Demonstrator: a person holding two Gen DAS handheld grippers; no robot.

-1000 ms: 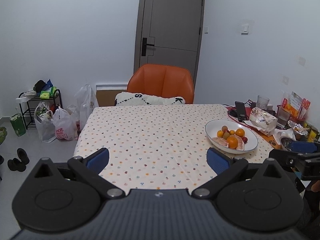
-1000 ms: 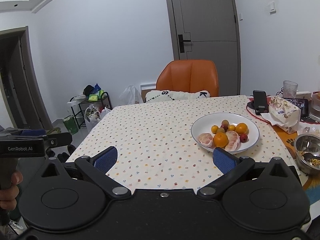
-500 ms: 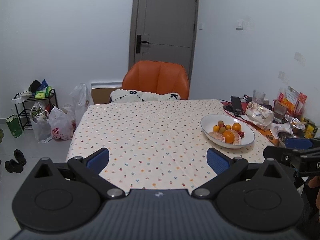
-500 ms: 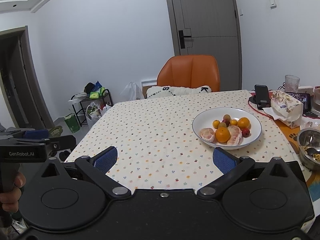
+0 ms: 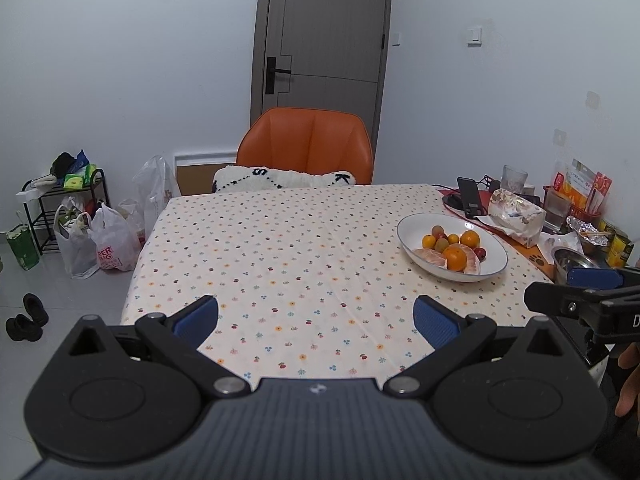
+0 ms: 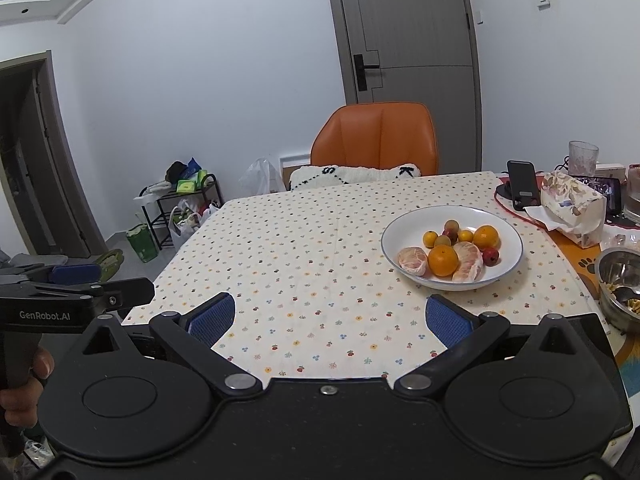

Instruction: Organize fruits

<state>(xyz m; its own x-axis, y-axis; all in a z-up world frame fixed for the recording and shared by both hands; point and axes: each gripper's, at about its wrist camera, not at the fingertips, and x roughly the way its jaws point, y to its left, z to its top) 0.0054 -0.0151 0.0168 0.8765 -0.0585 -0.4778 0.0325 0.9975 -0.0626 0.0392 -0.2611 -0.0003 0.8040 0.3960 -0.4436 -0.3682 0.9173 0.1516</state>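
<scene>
A white bowl stands on the right part of the patterned tablecloth. It holds an orange, peeled citrus pieces, small yellow fruits and small red ones. My left gripper is open above the table's near edge, left of the bowl, with nothing between its fingers. My right gripper is open too, just short of the bowl and empty. Each gripper shows at the edge of the other's view.
An orange chair with a white cushion stands at the far side. Right of the bowl lie a phone, a tissue pack, a glass, cans and a steel bowl. Bags and a rack stand on the floor at left.
Both grippers have moved forward and a little higher over the table. The bowl looks nearer in the right wrist view. Both stay open and empty.
</scene>
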